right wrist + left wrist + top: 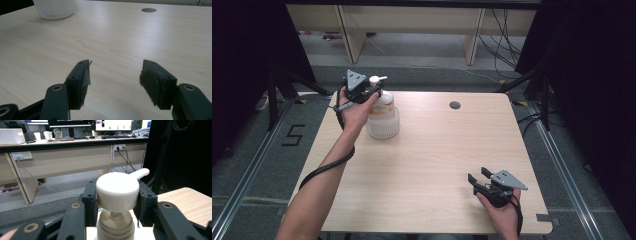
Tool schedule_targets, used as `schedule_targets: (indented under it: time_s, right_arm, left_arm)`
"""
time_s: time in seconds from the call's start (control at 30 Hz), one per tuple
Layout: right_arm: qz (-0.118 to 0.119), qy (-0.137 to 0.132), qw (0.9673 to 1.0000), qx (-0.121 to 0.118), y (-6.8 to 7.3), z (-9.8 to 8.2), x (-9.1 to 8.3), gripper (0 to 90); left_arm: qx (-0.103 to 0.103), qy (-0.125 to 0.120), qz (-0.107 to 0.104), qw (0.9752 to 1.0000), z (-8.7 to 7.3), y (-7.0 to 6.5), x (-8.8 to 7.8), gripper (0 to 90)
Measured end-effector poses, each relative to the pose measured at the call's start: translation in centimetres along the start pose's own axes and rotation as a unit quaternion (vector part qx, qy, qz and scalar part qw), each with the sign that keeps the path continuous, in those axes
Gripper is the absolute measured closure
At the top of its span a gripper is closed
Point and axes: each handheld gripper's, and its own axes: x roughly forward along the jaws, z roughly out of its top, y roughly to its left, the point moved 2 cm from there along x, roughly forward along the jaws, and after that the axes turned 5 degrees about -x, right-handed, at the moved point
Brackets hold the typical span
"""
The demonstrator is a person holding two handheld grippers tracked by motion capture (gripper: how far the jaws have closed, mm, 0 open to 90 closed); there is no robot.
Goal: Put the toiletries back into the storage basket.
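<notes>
**Left gripper clamps the pump head at the desk's far corner**

Here is the white plastic pump bottle [382,114], ribbed round its lower body and with an orange-tinted band higher up, standing upright near the far left corner of the pale wood-grain desk [437,160]. In the left gripper view its round white pump cap [117,191] sits squarely between the two black jaws, the spout pointing away to the upper right, the narrow stem and neck collar visible just below.

The left gripper [362,90] comes at it from the bottle's left side, jaws pressed against either side of that cap, so it is holding the pump head rather than the body.

A judgement on handling: the plastic looks rigid and smooth, probably slick under the pads. How full it is cannot be told, so the weight is uncertain. The cap is a risky hold, since it may turn or sink on its stem; the broader ribbed body looks the surer place to grip for a lift.

Well apart, at the near right edge, the right gripper [484,181] rests in the person's hand with jaws spread wide, holding nothing, bare desk between them. A round cable hole [455,105] sits toward the far edge.
</notes>
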Motion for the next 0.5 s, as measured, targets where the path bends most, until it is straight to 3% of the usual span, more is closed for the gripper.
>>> schedule_targets:
  time_s: [0.5]
  right_arm:
    - [-0.001,-0.001,1.0000,-0.001,0.00,-0.01,0.06,40.7]
  left_arm:
    - [-0.004,0.001,0.001,1.0000,-0.52,0.37,0.07,58.8]
